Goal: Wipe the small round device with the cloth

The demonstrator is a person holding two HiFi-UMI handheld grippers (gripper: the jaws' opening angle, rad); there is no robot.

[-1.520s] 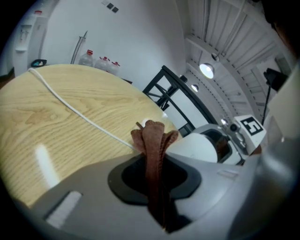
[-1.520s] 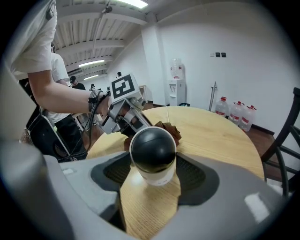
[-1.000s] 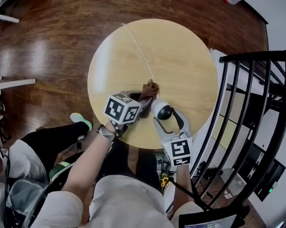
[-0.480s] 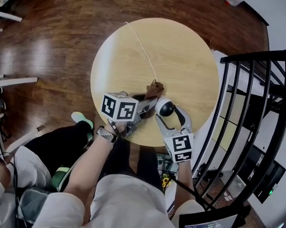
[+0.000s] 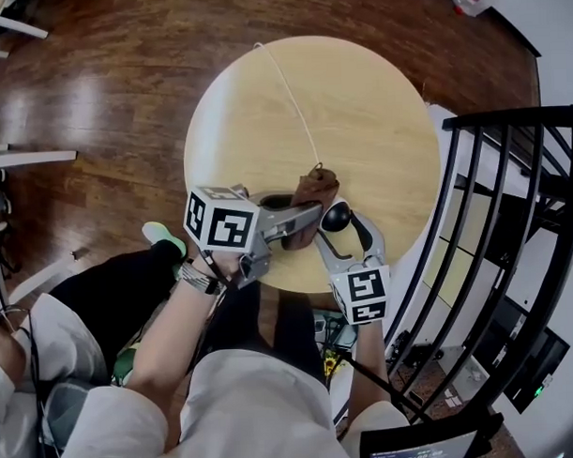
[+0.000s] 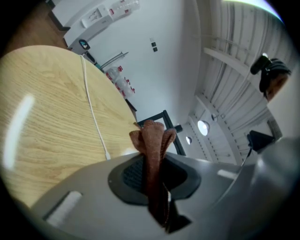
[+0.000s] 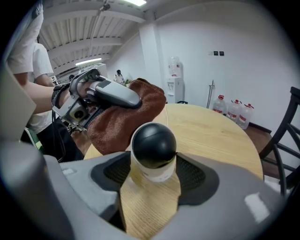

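The small round device (image 7: 153,146), a black dome on a white base, stands near the front edge of the round wooden table (image 5: 357,108). My right gripper (image 7: 153,174) is shut on its white base, one pad on each side. In the head view the device (image 5: 335,215) sits between the right gripper's (image 5: 337,223) fingers. My left gripper (image 5: 305,216) comes in from the left, shut on a brown cloth (image 5: 318,187). The cloth (image 7: 119,123) hangs bunched just behind and left of the device; I cannot tell whether they touch. In the left gripper view the cloth (image 6: 152,140) sticks out between the closed pads.
A thin white cable (image 5: 286,92) runs across the table from the far edge toward the cloth. A black metal railing (image 5: 511,215) stands close on the right. The person's legs are under the table's near edge. Water bottles (image 7: 233,112) stand against the far wall.
The left gripper has swung so that its jaws point more to the right, carrying the cloth rightward to just beyond the device. The right gripper and device shifted slightly right.
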